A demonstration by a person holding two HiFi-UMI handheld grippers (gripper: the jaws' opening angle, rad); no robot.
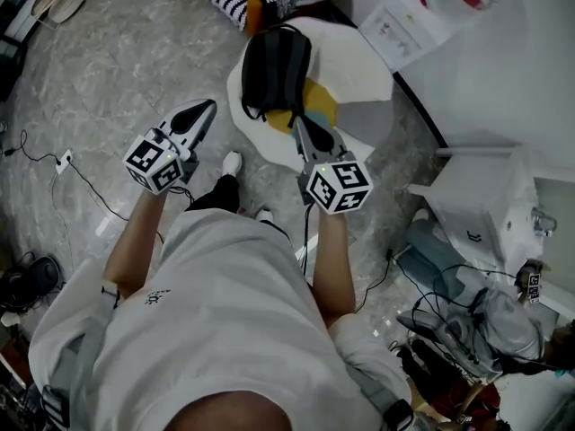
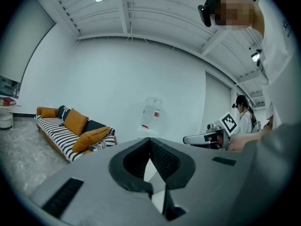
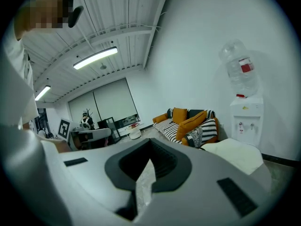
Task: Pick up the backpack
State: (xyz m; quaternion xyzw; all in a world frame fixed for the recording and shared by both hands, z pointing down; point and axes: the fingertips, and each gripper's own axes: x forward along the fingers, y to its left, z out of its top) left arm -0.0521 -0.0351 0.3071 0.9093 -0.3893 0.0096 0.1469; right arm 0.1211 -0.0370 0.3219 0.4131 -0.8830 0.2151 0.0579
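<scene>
Approach step, I judge: my left hand-held gripper (image 1: 207, 108) and right hand-held gripper (image 1: 297, 122) are pressed together, empty, near the backpack (image 1: 277, 68); next, spread one around a strap.

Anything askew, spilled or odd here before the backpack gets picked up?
Nothing looks spilled or damaged. The black backpack lies flat on the white seat, with a yellow item at its lower edge. A loose cable trails across the floor at left, and a tangle of wires sits at lower right.
</scene>
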